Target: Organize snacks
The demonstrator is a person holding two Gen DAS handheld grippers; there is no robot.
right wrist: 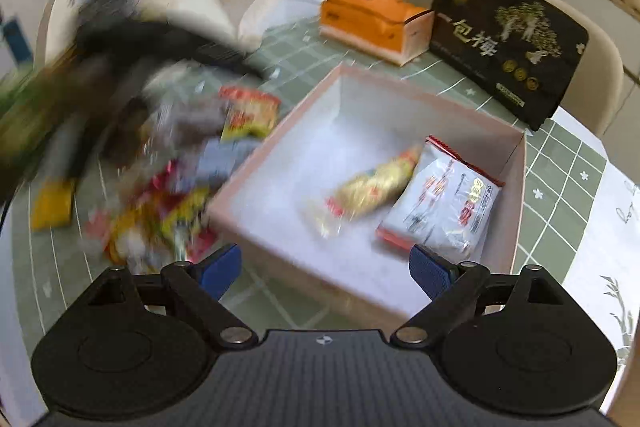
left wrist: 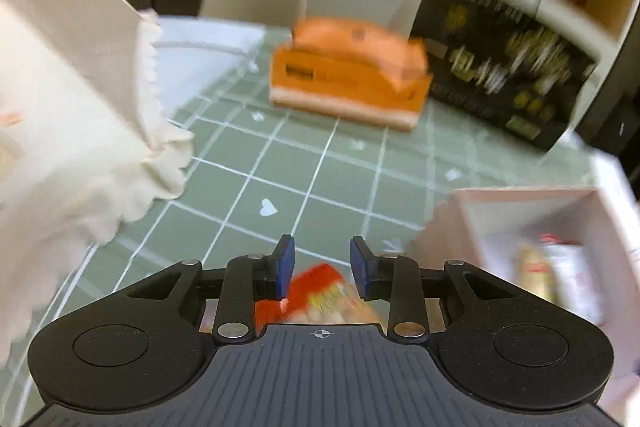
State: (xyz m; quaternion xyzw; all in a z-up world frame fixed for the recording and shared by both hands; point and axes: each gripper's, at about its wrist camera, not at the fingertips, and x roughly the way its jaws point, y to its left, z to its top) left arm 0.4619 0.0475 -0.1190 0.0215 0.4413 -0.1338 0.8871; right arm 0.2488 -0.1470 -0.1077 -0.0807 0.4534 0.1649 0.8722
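Note:
My left gripper (left wrist: 324, 267) hangs low over the green checked tablecloth (left wrist: 320, 163). Its blue pads stand a little apart and touch nothing. A blurred red and yellow snack packet (left wrist: 320, 291) lies just under them. My right gripper (right wrist: 326, 265) is wide open with nothing between its pads, above the near wall of a pink box (right wrist: 518, 187). Inside the box lie a gold packet (right wrist: 372, 187) and a white packet with red edges (right wrist: 444, 203). A heap of loose packets (right wrist: 160, 211) lies left of the box, under a blurred dark shape (right wrist: 132, 35).
An orange tissue box (right wrist: 376, 23) and a tall black box with gold print (right wrist: 508, 39) stand at the back of the table. A white scalloped cloth (left wrist: 80, 131) fills the left of the left wrist view. The pink box (left wrist: 520, 195) sits at its right. Pale chairs ring the table.

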